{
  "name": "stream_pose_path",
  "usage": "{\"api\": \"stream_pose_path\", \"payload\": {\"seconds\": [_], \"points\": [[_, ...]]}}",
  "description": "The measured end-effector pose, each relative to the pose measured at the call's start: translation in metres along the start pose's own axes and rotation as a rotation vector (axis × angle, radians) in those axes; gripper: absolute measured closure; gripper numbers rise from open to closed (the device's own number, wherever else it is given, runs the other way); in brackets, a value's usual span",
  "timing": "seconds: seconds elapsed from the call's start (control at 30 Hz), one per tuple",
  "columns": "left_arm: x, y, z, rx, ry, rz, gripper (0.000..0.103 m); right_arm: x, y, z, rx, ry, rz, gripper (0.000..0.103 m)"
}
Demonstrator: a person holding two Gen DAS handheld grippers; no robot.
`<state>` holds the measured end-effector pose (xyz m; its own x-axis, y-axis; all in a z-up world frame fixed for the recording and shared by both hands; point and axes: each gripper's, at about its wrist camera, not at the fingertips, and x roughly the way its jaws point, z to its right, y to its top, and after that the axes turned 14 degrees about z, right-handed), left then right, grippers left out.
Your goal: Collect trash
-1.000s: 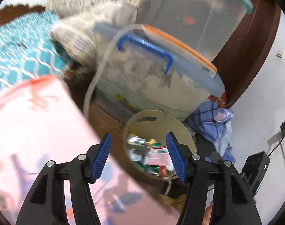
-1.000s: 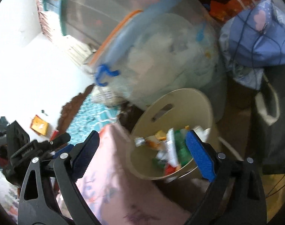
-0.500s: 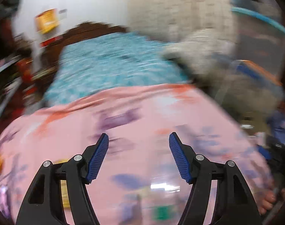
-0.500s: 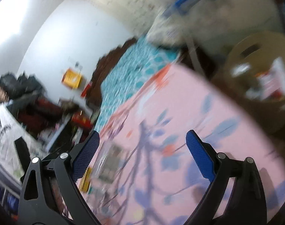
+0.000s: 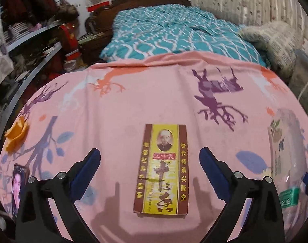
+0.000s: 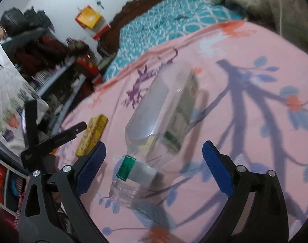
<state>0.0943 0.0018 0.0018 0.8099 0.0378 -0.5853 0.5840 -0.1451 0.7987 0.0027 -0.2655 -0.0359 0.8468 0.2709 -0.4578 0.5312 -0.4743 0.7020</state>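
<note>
Yellow box (image 5: 161, 171) printed "国香" lies between left gripper's (image 5: 149, 169) wide-open, just-opened, empty fingers.

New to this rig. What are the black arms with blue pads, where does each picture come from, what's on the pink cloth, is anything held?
No robot here: a person carries a hand-held gripper in each hand, each with a fisheye camera looking along its two fingers. The left hand-held gripper has just been opening and hangs open over a yellow box, with nothing between its pads. The right hand-held gripper is open above a clear plastic bottle lying on its side, uncapped. Both rest on the pink cloth; an orange peel lies at its left edge. Nothing is held.
</note>
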Motion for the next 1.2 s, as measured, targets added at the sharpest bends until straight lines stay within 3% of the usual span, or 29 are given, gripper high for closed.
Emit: {"api": "stream_pose_path", "payload": {"seconds": [0.2,0.37,0.5,0.6,0.67,0.73,0.8,0.97,1.2], "points": [[0.013,-0.016,0.002,0.004,-0.033,-0.042,0.009,0.027,-0.013,-0.017,-0.073,-0.083,-0.062,0.006],[0.020,-0.026,-0.001,-0.004,-0.045,-0.069,0.009,0.027,-0.017,-0.026,-0.174,-0.134,-0.044,0.006],[0.023,-0.029,-0.003,-0.018,-0.048,-0.079,0.009,0.018,-0.015,-0.027,-0.240,-0.163,-0.014,0.022],[0.024,-0.029,-0.002,-0.023,-0.054,-0.083,0.010,0.015,-0.013,-0.021,-0.232,-0.158,-0.015,0.031],[0.023,-0.030,0.001,-0.019,-0.065,-0.080,0.019,0.013,-0.012,-0.017,-0.224,-0.149,-0.018,0.044],[0.023,-0.030,0.006,-0.006,-0.083,-0.085,0.039,0.012,-0.012,-0.016,-0.226,-0.142,-0.018,0.049],[0.022,-0.031,0.011,0.001,-0.107,-0.083,0.047,0.011,-0.011,-0.014,-0.222,-0.136,-0.018,0.053],[0.017,-0.028,0.028,0.022,-0.163,-0.076,0.047,0.007,-0.008,0.001,-0.142,-0.096,-0.022,0.059],[0.015,-0.013,0.072,0.024,-0.317,-0.085,0.047,-0.011,0.002,0.029,-0.043,-0.115,0.039,0.059]]}}
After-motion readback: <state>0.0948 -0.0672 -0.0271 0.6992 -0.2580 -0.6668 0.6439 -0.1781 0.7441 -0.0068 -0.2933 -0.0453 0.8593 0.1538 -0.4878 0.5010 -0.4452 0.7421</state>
